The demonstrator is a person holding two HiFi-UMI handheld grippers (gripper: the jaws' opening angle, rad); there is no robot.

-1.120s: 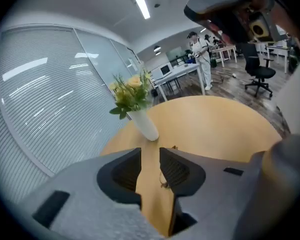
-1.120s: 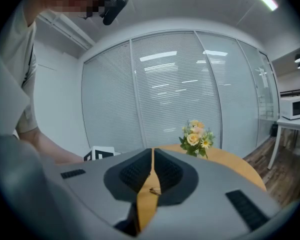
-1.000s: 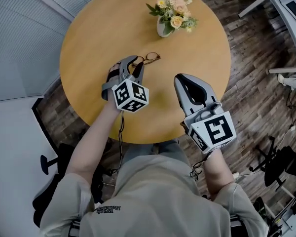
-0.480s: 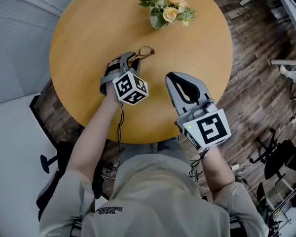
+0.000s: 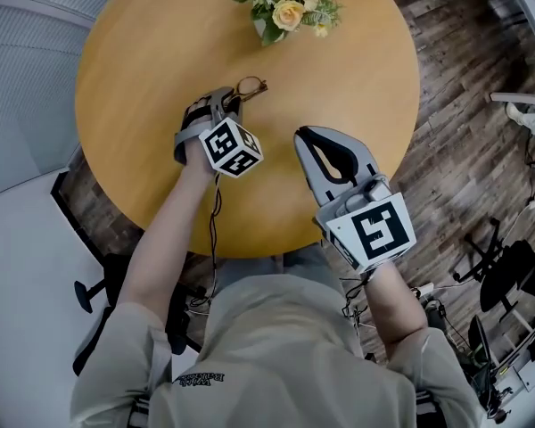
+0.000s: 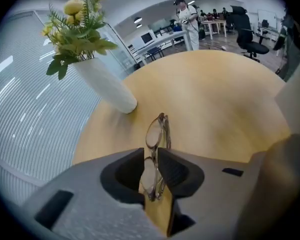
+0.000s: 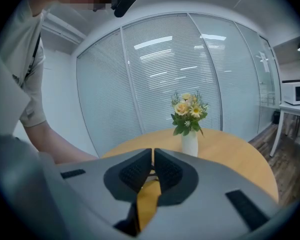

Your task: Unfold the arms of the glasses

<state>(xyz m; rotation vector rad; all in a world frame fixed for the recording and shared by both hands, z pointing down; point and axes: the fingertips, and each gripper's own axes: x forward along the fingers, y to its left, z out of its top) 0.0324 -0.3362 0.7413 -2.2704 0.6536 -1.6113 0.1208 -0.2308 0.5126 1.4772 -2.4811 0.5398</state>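
Clamping folded thin-rimmed brown glasses (image 6: 157,131) across one smooth lens, the grey left gripper (image 6: 150,156) may let them twist loose; the grey right gripper (image 7: 153,159) hangs closed, empty.

I was in an office. My round wooden table (image 5: 160,43) stood on plank flooring (image 5: 464,123) beside glass partition walls with slatted blinds (image 7: 165,74). Farther off were desks with monitors (image 6: 150,38), a black swivel chair (image 6: 247,26) and a microwave (image 7: 296,93).
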